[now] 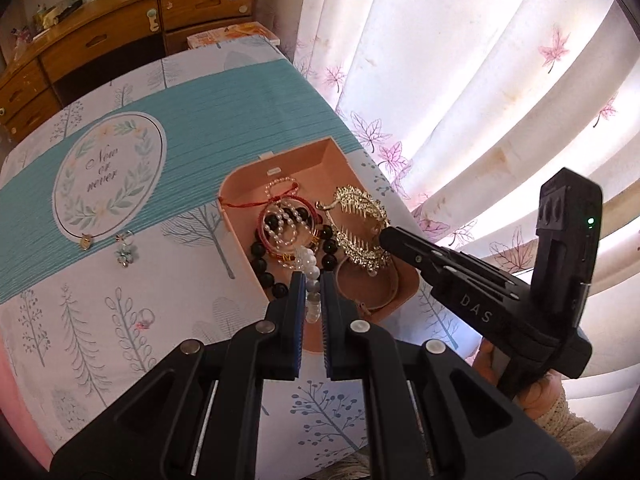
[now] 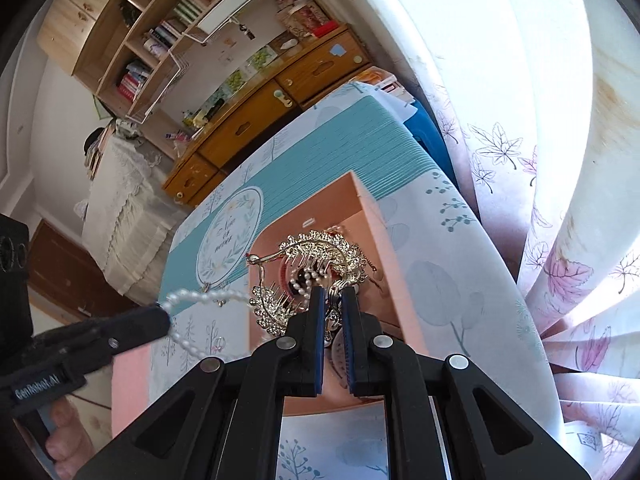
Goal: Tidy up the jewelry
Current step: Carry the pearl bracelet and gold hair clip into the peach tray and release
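Already well filled, the pink jewelry box [image 1: 276, 168] holds bracelets and a gold hair comb [image 1: 360, 224] as the left gripper [image 1: 310, 280] pinches a white bead bracelet [image 1: 308, 262] above it, the right gripper [image 2: 332, 300] clamps the comb, and two pendants [image 1: 106, 246] wait on the tablecloth [image 1: 160, 240].

The left gripper [image 1: 309, 280] reaches forward with its jaws nearly together, clamped on something between the blue pads [image 1: 297, 312]. The right gripper [image 2: 333, 294] tilts downward, its jaws likewise pinched on something (only a narrow gap shows). A bare hand [image 1: 540, 392] grips the right tool's handle from beneath.
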